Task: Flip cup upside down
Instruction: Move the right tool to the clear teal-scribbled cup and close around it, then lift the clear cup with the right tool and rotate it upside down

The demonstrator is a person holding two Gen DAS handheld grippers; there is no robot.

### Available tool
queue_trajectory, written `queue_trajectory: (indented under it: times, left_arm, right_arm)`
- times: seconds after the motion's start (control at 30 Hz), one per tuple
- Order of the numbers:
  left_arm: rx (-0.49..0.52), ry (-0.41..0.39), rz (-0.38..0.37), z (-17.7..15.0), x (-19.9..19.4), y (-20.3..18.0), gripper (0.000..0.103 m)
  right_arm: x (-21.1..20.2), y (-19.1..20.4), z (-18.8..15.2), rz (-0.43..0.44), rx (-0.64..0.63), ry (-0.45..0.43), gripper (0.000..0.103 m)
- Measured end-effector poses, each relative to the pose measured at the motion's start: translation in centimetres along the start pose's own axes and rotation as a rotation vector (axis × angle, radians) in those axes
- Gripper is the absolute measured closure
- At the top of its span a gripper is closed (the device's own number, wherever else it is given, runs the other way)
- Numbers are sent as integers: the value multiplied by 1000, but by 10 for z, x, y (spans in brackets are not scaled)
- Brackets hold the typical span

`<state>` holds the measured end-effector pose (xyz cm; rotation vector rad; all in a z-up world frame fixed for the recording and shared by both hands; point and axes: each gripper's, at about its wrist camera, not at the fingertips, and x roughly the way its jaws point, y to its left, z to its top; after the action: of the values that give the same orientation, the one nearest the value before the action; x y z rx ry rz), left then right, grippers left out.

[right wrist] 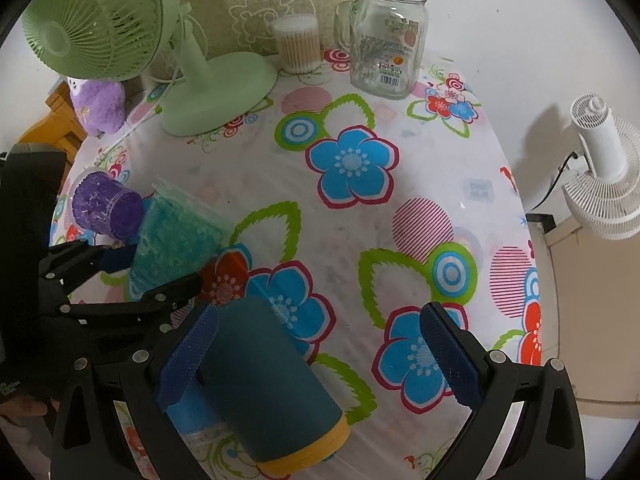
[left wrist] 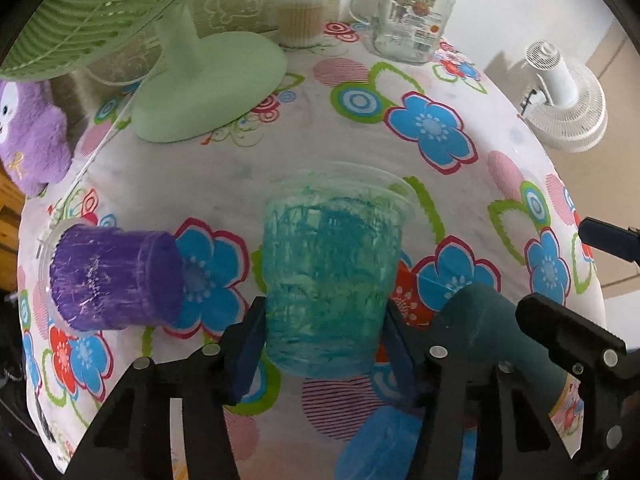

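Left of the teal cup (left wrist: 332,276), a purple cup (left wrist: 114,278) is seen lying on its side on the flowered cloth (left wrist: 280,152), well clear of the grip. At centre, the teal cup is pinched by the left gripper (left wrist: 320,344), one blue pad on each flank of its lower wall, the rim pointing away toward the green fan (left wrist: 208,88). It appears tilted, and whether its base touches the cloth cannot be told. Thin clear plastic smeared with paint is what the cup is judged to be: light, springy, easily dented, somewhat slick. A gentle squeeze low on the wall, where the base stiffens it, is advised; the flimsy rim is best avoided.

Right of the teal cup, a dark blue cup (right wrist: 272,384) with a yellow rim is seen lying on its side, a light blue one (right wrist: 192,412) beneath it. The right gripper (right wrist: 320,360) is spread wide, its left pad (right wrist: 188,352) just beside the dark cup, nothing held.
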<state>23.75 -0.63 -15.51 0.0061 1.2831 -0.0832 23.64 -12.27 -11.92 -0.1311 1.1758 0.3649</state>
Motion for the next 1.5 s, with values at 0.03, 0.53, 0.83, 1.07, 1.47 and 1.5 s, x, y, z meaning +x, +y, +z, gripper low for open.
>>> queue_trajectory:
  times: [0.03, 0.53, 0.83, 1.07, 1.47, 1.5]
  left_arm:
    - [11, -12, 1, 0, -2, -1, 47]
    - [158, -128, 76, -29, -92, -21, 47]
    - [242, -155, 53, -70, -132, -42, 47]
    - [420, -143, -36, -111, -131, -51, 47]
    - [702, -102, -195, -166, -101, -65, 47]
    - [724, -106, -202, -169, -100, -67, 47]
  right_arm:
    - [-1, 0, 0, -1, 1, -1, 1]
    - [-67, 11, -22, 77, -50, -83, 1]
    - [-110, 29, -65, 69, -135, -103, 1]
    - [-127, 51, -111, 77, -154, -95, 1]
    - [-114, 64, -179, 22, 19, -31, 1]
    - [-113, 64, -184, 17, 37, -27, 1]
